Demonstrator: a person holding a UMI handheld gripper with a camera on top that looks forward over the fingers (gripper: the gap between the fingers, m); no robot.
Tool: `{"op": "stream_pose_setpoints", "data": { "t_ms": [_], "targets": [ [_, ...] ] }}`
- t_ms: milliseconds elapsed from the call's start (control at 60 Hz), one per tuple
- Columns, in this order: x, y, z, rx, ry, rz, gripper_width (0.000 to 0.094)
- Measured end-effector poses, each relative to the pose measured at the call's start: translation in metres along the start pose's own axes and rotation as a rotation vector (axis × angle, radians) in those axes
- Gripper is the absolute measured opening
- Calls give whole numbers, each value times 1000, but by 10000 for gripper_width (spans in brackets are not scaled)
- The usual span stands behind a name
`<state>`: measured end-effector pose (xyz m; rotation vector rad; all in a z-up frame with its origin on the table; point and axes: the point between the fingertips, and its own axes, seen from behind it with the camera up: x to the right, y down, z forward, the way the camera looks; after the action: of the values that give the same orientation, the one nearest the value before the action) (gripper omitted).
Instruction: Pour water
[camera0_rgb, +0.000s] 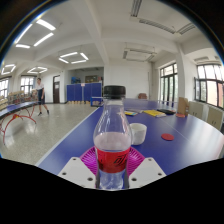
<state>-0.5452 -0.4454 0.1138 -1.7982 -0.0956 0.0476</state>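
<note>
My gripper (112, 168) is shut on a clear plastic water bottle (112, 135) with a red label and a black cap (114, 92). The bottle stands upright between the pink pads (91, 160) and is held over the near end of a blue table (165, 147). A white cup (138, 133) stands on the table just beyond the bottle, to its right. The bottle's base is hidden below the fingers.
A small red lid-like object (168, 137) lies on the blue table right of the cup. Yellow and dark items (155, 113) sit farther back on it. A table tennis table (18, 108) stands to the left across open floor. Windows line the right wall.
</note>
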Motion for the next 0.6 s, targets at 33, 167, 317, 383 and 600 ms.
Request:
{"op": "stream_pose_setpoints", "data": {
  "t_ms": [33,167,317,383,600],
  "targets": [
    [-3,2,6,9,-25,7,322],
    [-28,-66,3,84,-163,144,322],
    [-44,-189,12,215,-353,536,321],
    [-33,-222,29,265,-461,787,322],
    [14,-278,82,296,-772,1744,321]
  ]
}}
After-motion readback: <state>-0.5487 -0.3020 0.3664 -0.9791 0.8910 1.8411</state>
